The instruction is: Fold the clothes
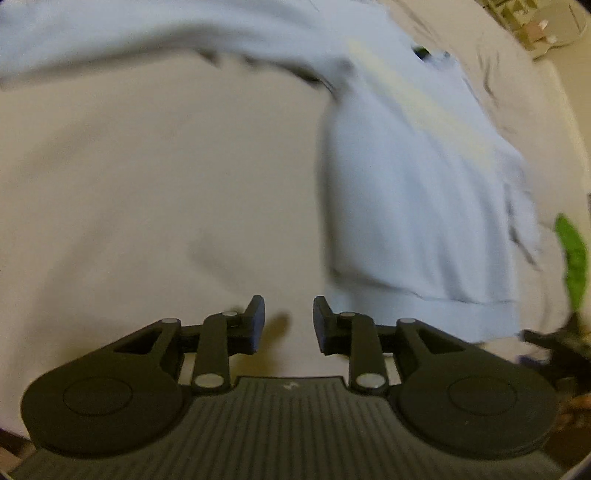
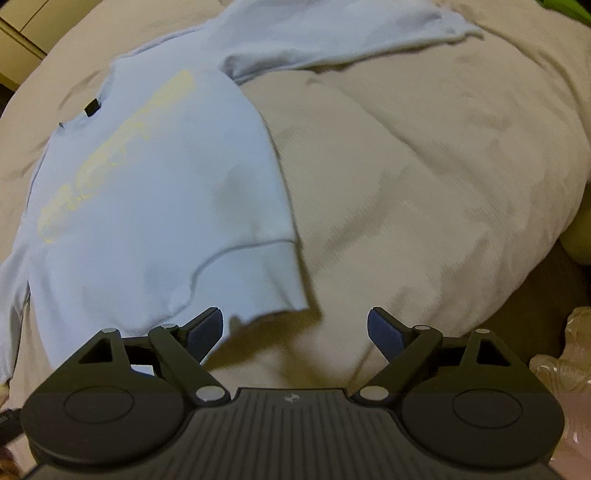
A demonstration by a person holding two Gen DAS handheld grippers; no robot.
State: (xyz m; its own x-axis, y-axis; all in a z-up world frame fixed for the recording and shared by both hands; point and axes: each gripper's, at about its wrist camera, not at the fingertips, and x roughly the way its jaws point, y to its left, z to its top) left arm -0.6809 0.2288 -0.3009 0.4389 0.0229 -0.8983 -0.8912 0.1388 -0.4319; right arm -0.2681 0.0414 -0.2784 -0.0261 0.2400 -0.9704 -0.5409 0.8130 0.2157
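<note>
A light blue sweatshirt [image 1: 417,206] with a pale yellow print lies spread on a beige bed cover [image 1: 147,192]. In the left wrist view its ribbed hem is just right of my left gripper [image 1: 289,323], which is open, empty and over bare cover. One sleeve stretches across the top of that view. In the right wrist view the sweatshirt [image 2: 155,192] fills the left half, and one sleeve [image 2: 332,40] runs along the top. My right gripper [image 2: 295,332] is wide open and empty, just below the hem corner.
The beige bed cover [image 2: 424,166] bulges like a pillow on the right. A green object [image 1: 574,258] shows at the right edge of the left wrist view. A plastic-wrapped thing [image 2: 565,362] sits at the lower right. Furniture stands beyond the bed [image 2: 22,33].
</note>
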